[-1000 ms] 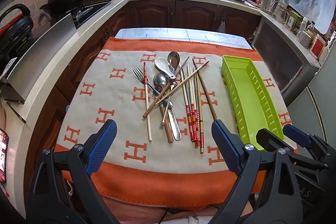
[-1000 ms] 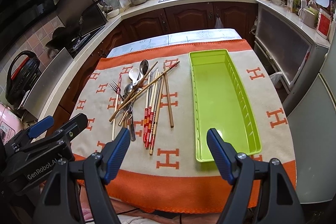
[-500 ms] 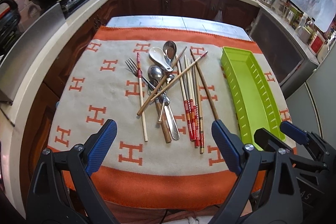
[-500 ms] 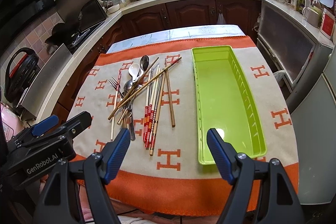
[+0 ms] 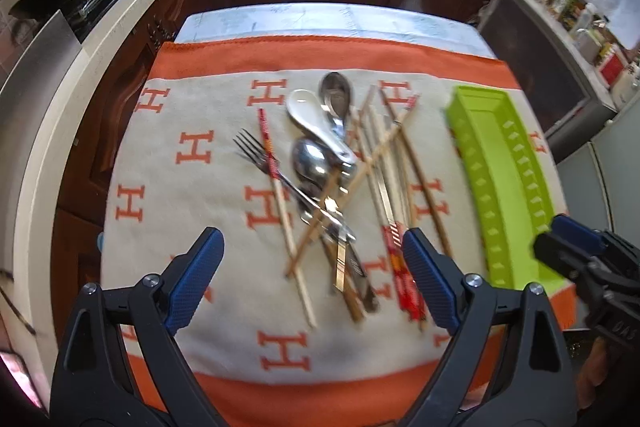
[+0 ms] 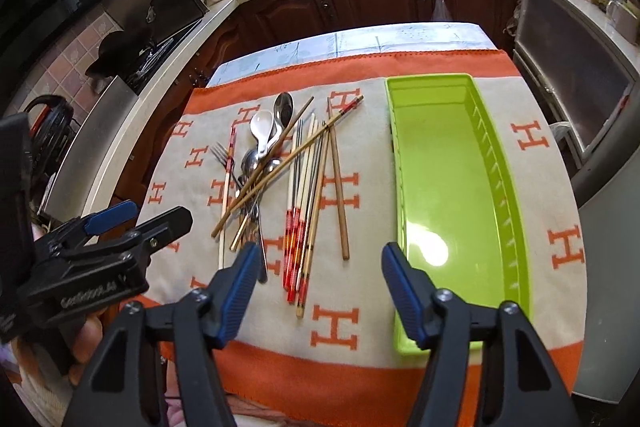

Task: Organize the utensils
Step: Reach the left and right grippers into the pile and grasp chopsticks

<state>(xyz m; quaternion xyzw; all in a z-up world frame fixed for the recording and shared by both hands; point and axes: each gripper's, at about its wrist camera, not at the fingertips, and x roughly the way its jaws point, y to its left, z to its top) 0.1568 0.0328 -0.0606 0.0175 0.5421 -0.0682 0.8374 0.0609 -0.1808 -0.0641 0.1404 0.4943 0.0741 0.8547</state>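
While closing on nothing, right claw (image 6: 316, 287) hangs above chopsticks (image 6: 306, 195), green tray (image 6: 448, 187) beside, left claw (image 5: 312, 279) released.

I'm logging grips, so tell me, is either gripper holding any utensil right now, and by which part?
Nothing is held. The left gripper is closing slightly and the right gripper is closing, both above the utensil pile with nothing between their jaws.

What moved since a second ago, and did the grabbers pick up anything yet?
Both grippers came closer to the utensil pile. The right gripper is closing with nothing between its jaws; the left gripper is open and empty. The utensils and the green tray, still empty, stayed put.
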